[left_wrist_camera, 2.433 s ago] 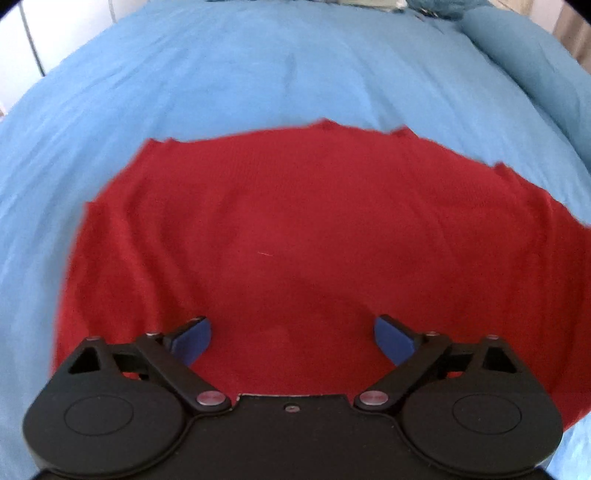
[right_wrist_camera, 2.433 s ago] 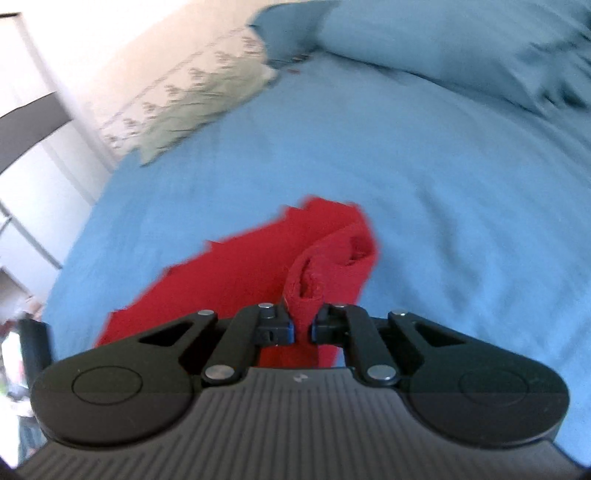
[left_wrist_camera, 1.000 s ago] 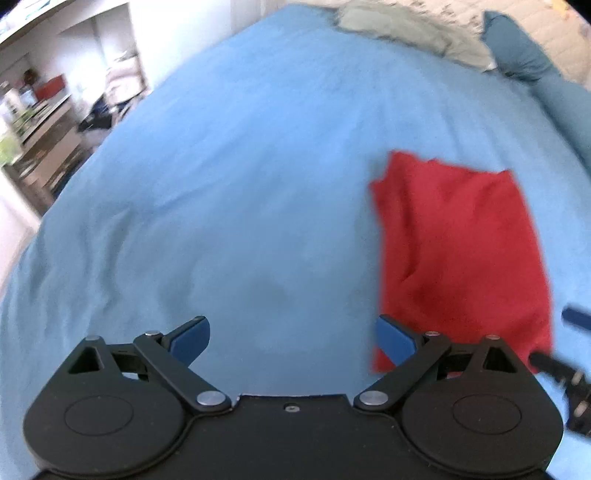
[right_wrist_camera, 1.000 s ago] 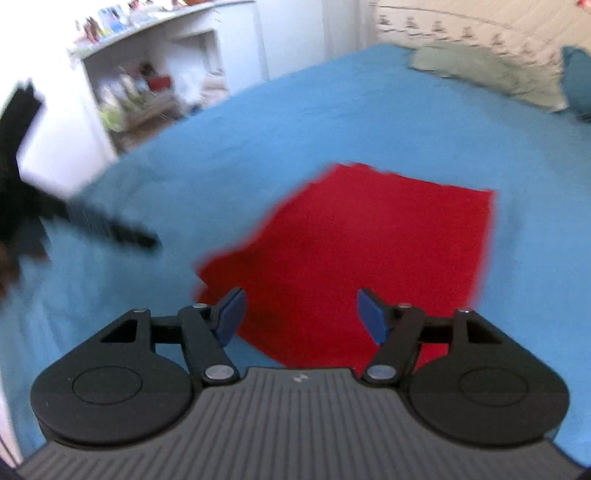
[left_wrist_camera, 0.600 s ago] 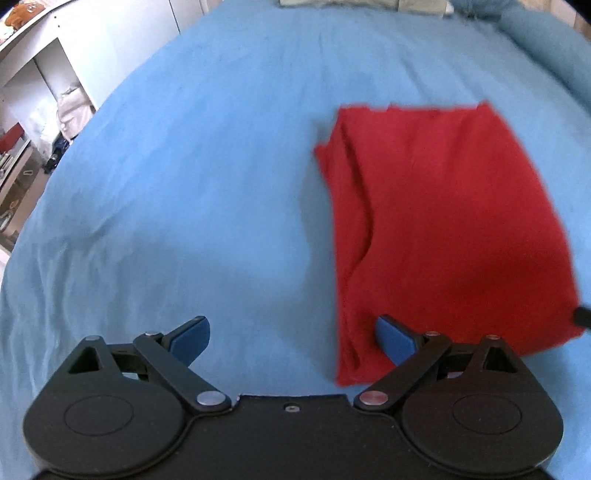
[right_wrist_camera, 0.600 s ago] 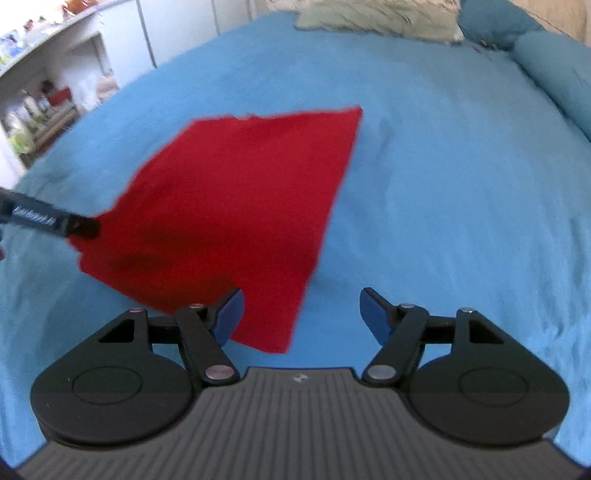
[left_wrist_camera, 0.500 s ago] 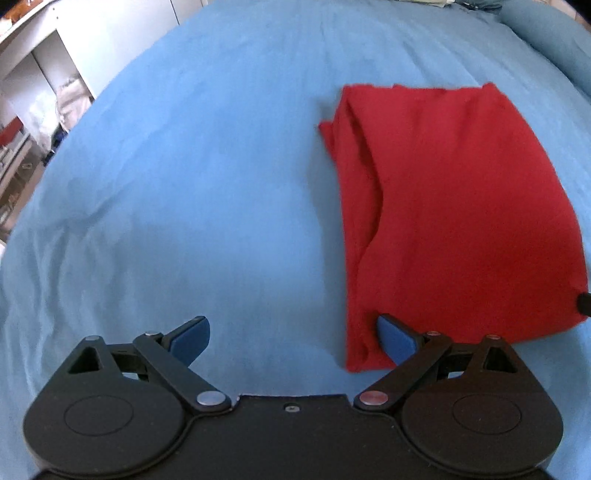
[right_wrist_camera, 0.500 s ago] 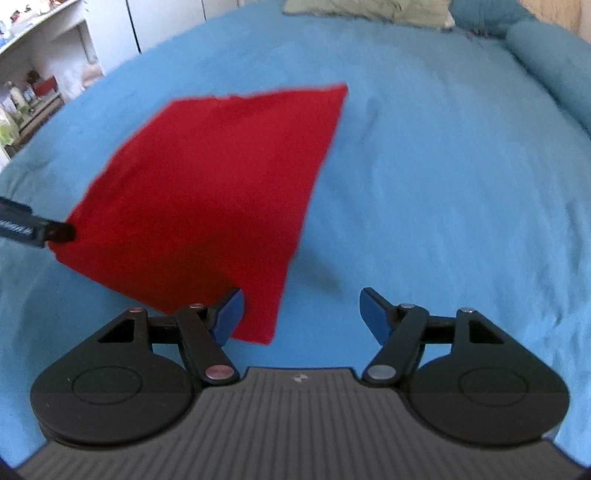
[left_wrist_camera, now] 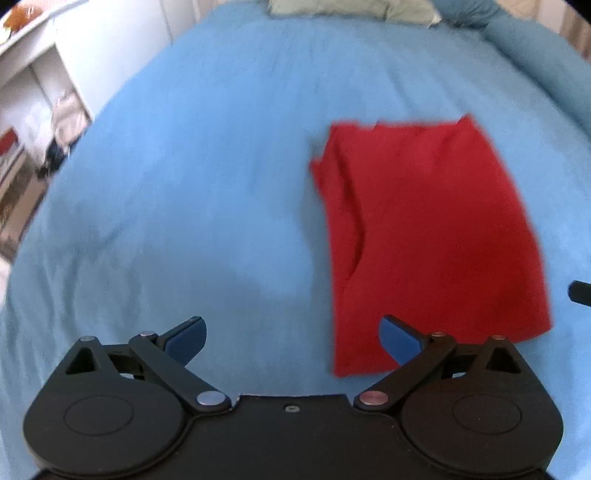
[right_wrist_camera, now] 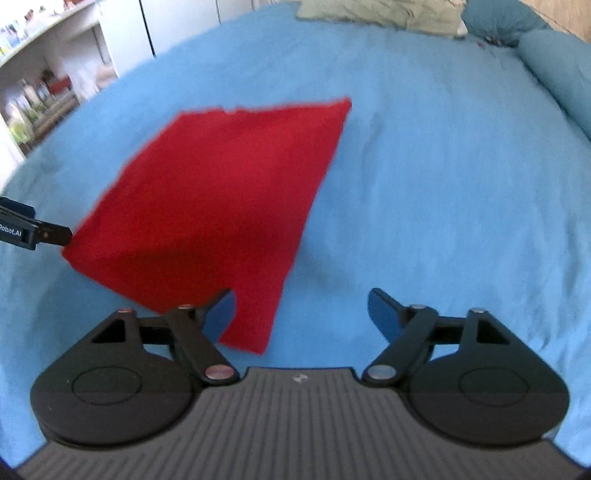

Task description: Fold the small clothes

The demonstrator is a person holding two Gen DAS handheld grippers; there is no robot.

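Note:
A red cloth (left_wrist_camera: 424,229) lies folded flat on the blue bed cover, with layered edges along its left side. In the right wrist view the red cloth (right_wrist_camera: 221,206) lies ahead and to the left. My left gripper (left_wrist_camera: 291,336) is open and empty, at the cloth's near left corner, its right finger over the cloth's near edge. My right gripper (right_wrist_camera: 301,310) is open and empty at the cloth's near right corner, its left finger over the cloth. The left gripper's tip (right_wrist_camera: 44,232) shows at the cloth's far left corner in the right wrist view.
The blue bed cover (left_wrist_camera: 184,184) spreads all around. A pale green pillow (right_wrist_camera: 380,13) and blue pillows (right_wrist_camera: 554,62) lie at the head of the bed. White shelves (left_wrist_camera: 29,110) with clutter stand beyond the left edge of the bed.
The right gripper let go of the cloth it held and opened. Both grippers pulled back; the cloth now lies folded narrower. In the last half second the views shifted only slightly.

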